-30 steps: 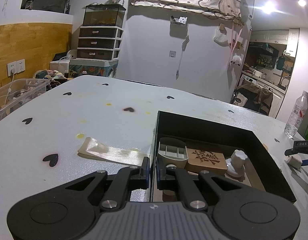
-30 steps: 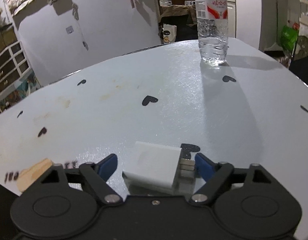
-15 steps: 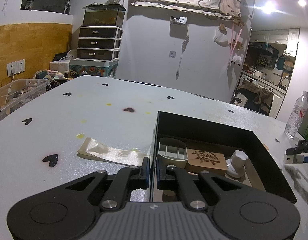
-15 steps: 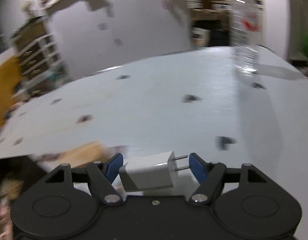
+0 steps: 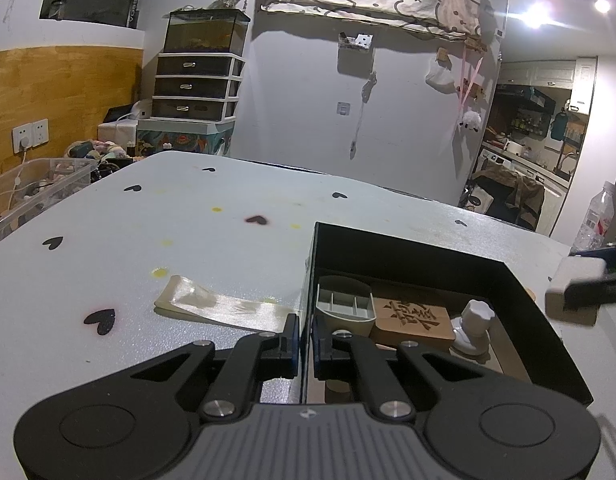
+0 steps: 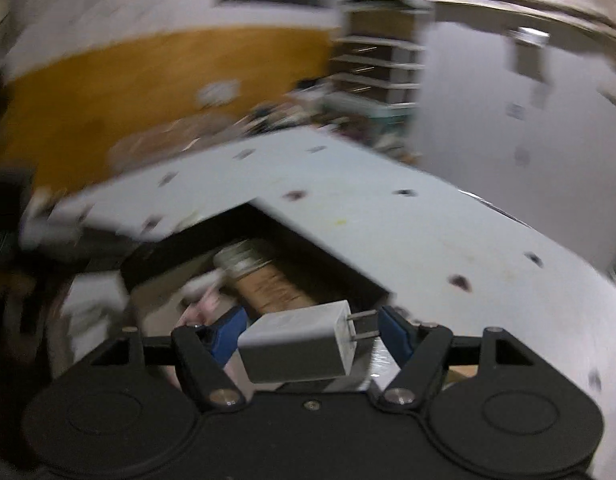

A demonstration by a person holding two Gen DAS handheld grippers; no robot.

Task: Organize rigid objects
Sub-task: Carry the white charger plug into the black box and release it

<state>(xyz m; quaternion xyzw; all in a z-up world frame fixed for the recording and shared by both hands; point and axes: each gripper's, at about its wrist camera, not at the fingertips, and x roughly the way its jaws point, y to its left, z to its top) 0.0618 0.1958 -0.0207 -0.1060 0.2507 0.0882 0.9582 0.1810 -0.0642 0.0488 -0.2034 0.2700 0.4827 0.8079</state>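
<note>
Right tool (image 6: 308,330) clamped on white charger (image 6: 297,346), jaws narrowed just before; lifted off table (image 5: 227,240), now at rim of black box (image 5: 540,292); release inside likely next. Left tool (image 5: 305,340) together, empty

A large carved Chinese character marks the top of the wooden block (image 5: 412,317), lying in the black box (image 5: 404,249) just ahead and right of the left gripper's fingertips; its exact reading is unclear. The bottle (image 5: 595,216) label far right is illegible.
</note>
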